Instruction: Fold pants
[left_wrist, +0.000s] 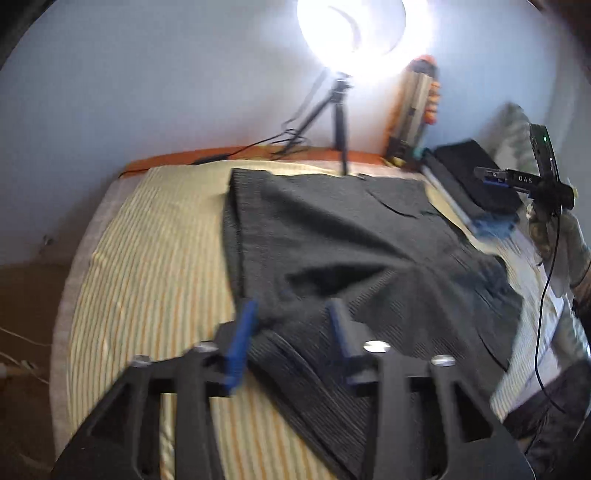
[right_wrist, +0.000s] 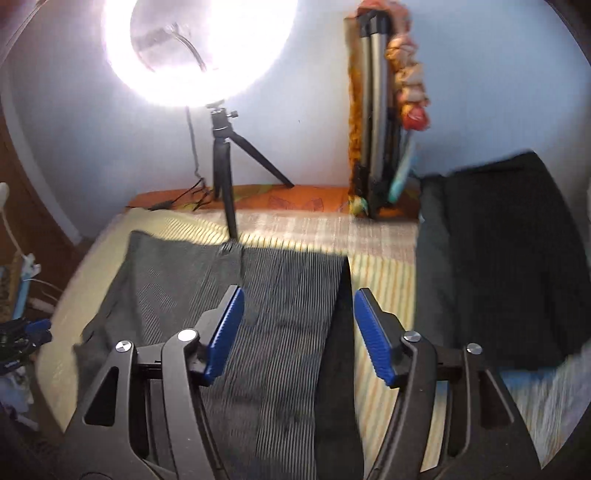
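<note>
The dark ribbed pants (left_wrist: 332, 236) are seen spread on a bed covered by a yellow striped sheet (left_wrist: 147, 258). Their long axis is seen to run from the near edge toward the headboard end, where a ring light (left_wrist: 351, 33) on a small tripod (left_wrist: 338, 110) is stood by the wall. In the left wrist view one leg is laid diagonally across the rest, so that a raised fold is formed in the middle. The ribbing is seen to run lengthwise in the right wrist view.

The left tongs (left_wrist: 291, 332) are held partly spread above the near corner of the fabric; whether the cloth is touched by a blue pad cannot be told through the blur. The right tongs (right_wrist: 299, 332) are spread wide above the pants, and nothing is pinched between them. A stack of folded dark clothes (right_wrist: 509, 258) is seen near the pants on the right.
</note>
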